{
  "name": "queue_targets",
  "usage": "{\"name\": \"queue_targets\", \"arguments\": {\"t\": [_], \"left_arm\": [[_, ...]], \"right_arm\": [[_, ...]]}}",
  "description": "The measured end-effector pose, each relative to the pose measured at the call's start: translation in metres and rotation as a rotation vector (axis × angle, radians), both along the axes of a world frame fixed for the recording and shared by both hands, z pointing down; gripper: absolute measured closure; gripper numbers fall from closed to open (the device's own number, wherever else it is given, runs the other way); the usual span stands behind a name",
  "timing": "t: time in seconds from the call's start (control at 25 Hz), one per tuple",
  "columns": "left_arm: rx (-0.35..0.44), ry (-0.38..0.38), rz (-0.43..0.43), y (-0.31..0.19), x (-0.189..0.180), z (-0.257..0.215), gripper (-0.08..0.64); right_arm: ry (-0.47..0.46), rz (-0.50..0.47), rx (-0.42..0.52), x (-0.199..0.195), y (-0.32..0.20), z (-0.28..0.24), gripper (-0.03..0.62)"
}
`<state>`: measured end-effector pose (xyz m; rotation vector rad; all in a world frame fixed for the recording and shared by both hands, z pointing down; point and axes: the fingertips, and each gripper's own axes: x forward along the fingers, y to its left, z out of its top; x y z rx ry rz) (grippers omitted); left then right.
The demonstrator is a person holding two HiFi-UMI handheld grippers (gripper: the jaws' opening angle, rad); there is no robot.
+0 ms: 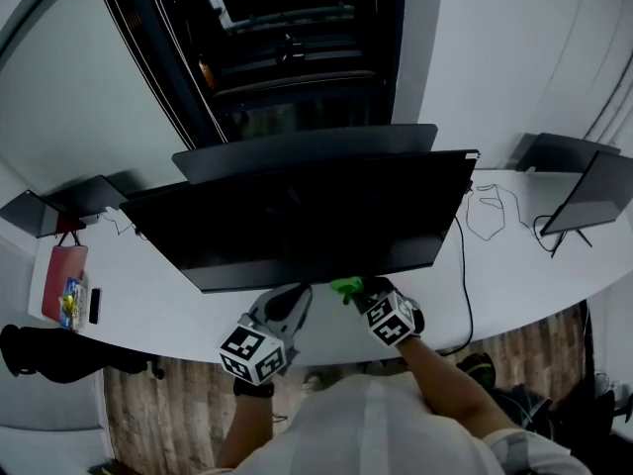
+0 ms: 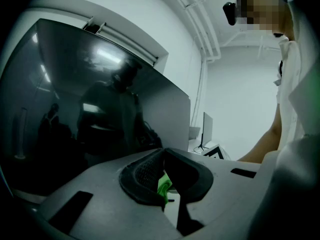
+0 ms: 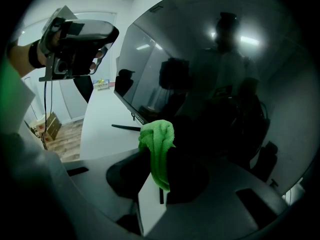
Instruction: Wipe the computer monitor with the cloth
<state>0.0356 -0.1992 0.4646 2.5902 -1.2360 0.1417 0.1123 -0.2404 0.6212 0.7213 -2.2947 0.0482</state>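
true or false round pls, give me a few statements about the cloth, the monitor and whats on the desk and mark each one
1. The right gripper clamps the green cloth between its fingers. True.
2. The monitor shows a bright picture. False: its screen is dark, with only reflections on it.
3. The cloth lies spread flat on the desk. False: it is bunched up in the right gripper, near the monitor's lower edge.
4. A cable lies on the desk to the right of the monitor. True.
5. The red flat item lies at the desk's right end. False: it lies at the left end.
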Motion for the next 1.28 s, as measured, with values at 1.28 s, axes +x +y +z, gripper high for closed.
{"name": "queue_targets", "arguments": {"t": [1.28], "left_arm": [[0.010,-0.005,0.042,-0.029,0.076,0.002,0.538]], "right_arm": [[-0.022,0.067,-0.024,0.087,-0.020,0.008,0.525]]}}
